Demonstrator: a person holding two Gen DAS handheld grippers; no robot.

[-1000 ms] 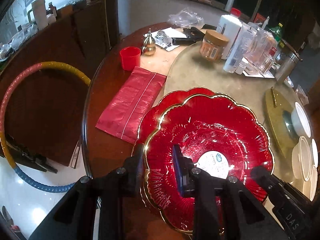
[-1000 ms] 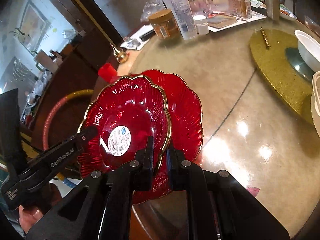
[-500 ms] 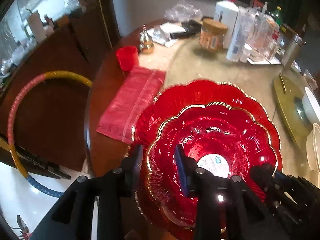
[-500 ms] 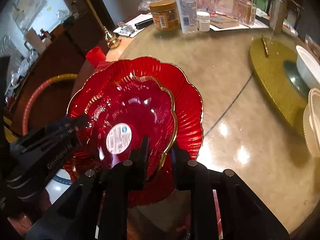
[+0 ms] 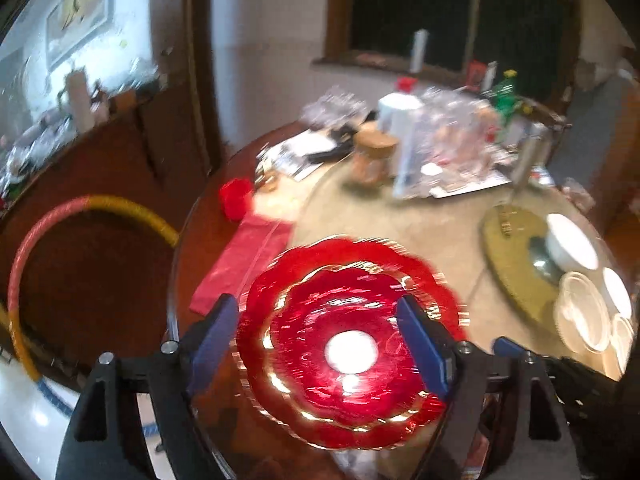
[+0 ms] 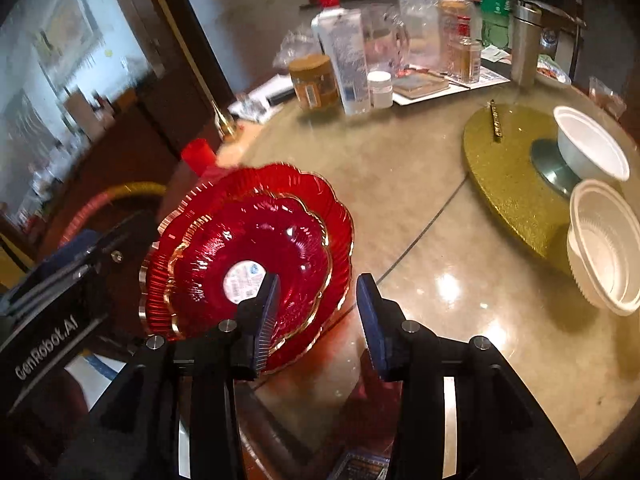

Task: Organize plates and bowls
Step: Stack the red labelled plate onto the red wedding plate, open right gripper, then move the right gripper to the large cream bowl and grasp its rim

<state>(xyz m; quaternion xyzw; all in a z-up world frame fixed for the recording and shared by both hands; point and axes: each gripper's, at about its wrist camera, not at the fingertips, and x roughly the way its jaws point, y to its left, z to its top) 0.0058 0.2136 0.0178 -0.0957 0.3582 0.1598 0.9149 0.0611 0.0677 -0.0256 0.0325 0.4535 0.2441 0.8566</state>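
Your left gripper (image 5: 320,344) and right gripper (image 6: 318,312) are both opening, clear of the small red plate (image 6: 256,256) nested on the larger one (image 6: 340,216), lower centre.

"GenRobot.AI" stands on the left gripper (image 6: 52,280); plate sticker seemingly illegible

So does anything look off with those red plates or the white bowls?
The stacked red plates sit at the table edge, the lower one seeming to overhang it. One white bowl rests on the gold turntable, apart from the stacked white bowls.
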